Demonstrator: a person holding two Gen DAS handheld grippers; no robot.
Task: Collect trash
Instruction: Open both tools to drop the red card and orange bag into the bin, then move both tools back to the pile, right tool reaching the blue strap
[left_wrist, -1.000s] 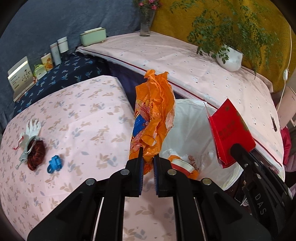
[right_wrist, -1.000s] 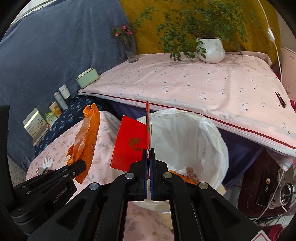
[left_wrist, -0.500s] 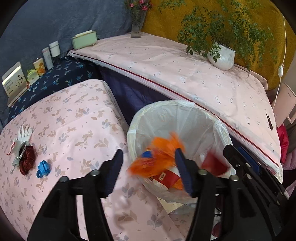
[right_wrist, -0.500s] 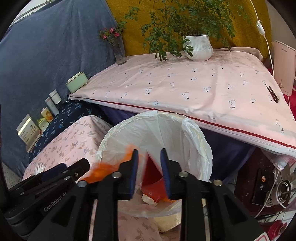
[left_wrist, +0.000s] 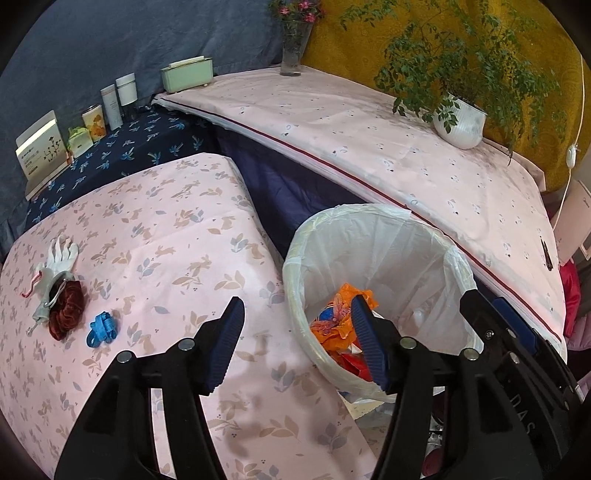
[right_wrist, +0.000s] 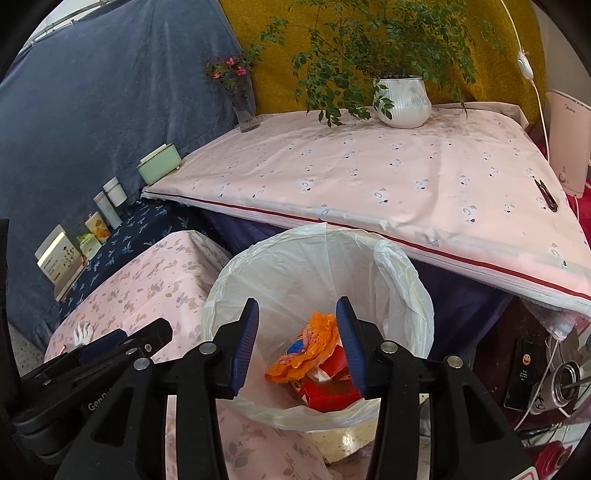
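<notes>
The left tool (left_wrist: 295, 325) is hanging with jaws wide apart and empty, while the right tool (right_wrist: 297, 332) is opening, nothing between its pads. Both are hovering over the white-lined bin (right_wrist: 402, 273), where the orange bag (right_wrist: 314, 347) and red packet (right_wrist: 328, 395) are lying.

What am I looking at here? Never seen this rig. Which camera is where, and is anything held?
No robot: a person carries a hand-held gripper in each hand, each with a fisheye camera looking along its fingers. The left hand-held gripper stands open and empty. The right hand-held gripper is opening, nothing between its pads. Both are above a white-lined bin holding an orange bag and red packaging. On the pink tablecloth lie a white glove, maroon scrunchie and blue clip.
</notes>
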